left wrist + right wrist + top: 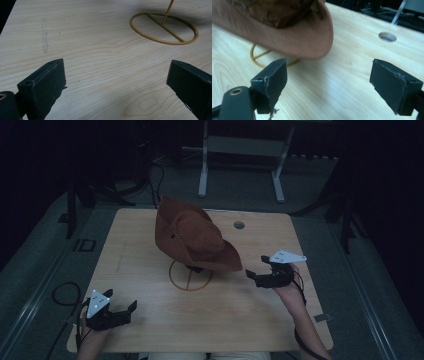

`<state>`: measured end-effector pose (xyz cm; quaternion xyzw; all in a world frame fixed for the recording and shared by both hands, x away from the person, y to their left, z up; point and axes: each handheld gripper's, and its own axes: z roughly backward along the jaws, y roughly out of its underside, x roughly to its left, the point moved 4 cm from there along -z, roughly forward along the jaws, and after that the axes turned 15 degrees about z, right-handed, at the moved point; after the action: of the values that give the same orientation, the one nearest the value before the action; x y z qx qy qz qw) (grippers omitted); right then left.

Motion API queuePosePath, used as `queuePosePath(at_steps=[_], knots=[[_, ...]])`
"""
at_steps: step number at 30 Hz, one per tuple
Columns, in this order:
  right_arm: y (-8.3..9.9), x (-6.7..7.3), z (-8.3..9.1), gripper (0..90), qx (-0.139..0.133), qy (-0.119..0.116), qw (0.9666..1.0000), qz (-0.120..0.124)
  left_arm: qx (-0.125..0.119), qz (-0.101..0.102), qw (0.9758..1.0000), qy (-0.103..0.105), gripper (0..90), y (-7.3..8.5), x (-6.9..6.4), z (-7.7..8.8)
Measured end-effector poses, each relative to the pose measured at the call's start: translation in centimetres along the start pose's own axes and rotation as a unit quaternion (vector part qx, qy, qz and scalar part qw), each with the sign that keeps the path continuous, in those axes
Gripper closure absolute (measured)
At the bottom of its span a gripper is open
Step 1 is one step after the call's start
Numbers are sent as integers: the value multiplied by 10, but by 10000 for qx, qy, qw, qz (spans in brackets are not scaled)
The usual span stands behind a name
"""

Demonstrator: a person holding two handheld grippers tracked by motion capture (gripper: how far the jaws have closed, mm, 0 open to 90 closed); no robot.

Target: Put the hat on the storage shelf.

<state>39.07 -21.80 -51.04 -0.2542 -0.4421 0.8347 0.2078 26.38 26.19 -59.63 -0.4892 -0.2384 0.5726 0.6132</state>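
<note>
On the gold wire ring-base stand (190, 279) mid-tabletop (150, 320) sits the tilted brown suede cowboy hat (192, 236); right tongs (256, 268) released just beside its brim, left tongs (121, 301) released, well apart.

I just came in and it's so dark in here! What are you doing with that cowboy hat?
A person sits at a wooden table with tongs in each hand. A brown cowboy hat hangs tilted on a thin yellow wire stand in the middle. The right tongs are open and close to the hat's brim, not touching it. The left tongs are open too, waiting near the table's front edge. Nobody holds the hat yet.
</note>
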Motion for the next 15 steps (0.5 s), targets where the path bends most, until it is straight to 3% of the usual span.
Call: queuePosePath(at_steps=[8,15], knots=[[31,7,-3,143,147,-158,9996,-172,-20,13,10000,1,30,-1,0,1],[57,11,-2,143,396,-147,9989,-196,-20,5,10000,4,30,-1,0,1]])
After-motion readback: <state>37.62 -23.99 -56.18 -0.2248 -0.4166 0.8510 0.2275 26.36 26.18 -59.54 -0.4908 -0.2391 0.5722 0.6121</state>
